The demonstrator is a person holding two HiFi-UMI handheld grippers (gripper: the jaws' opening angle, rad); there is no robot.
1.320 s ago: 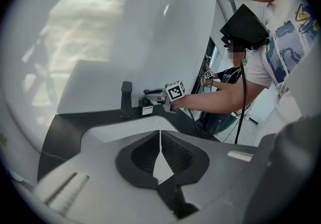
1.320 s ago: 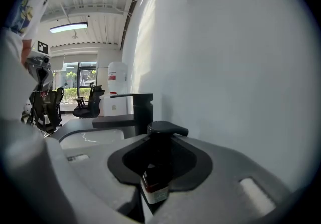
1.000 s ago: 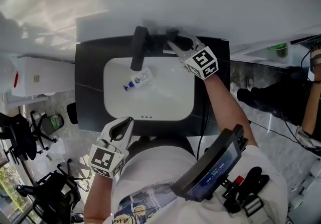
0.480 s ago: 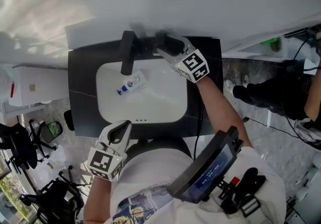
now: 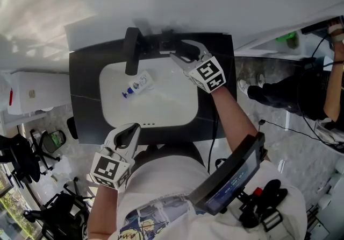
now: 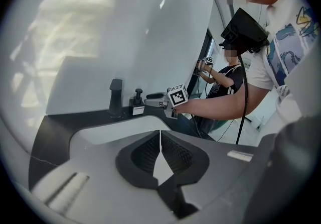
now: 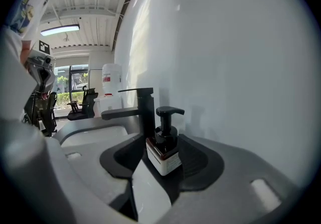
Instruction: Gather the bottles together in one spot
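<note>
The person wears a white printed T-shirt.

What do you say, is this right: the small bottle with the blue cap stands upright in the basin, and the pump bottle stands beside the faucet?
No. The small bottle lies on its side in the basin, as the head view shows. The pump bottle does stand beside the faucet.

Left gripper: lower left of frame, close to my torso, jaws together, nothing between.
Right gripper: upper centre, my forearm stretched out, jaws just opened, wide apart, pump bottle between, pads clear of it.
</note>
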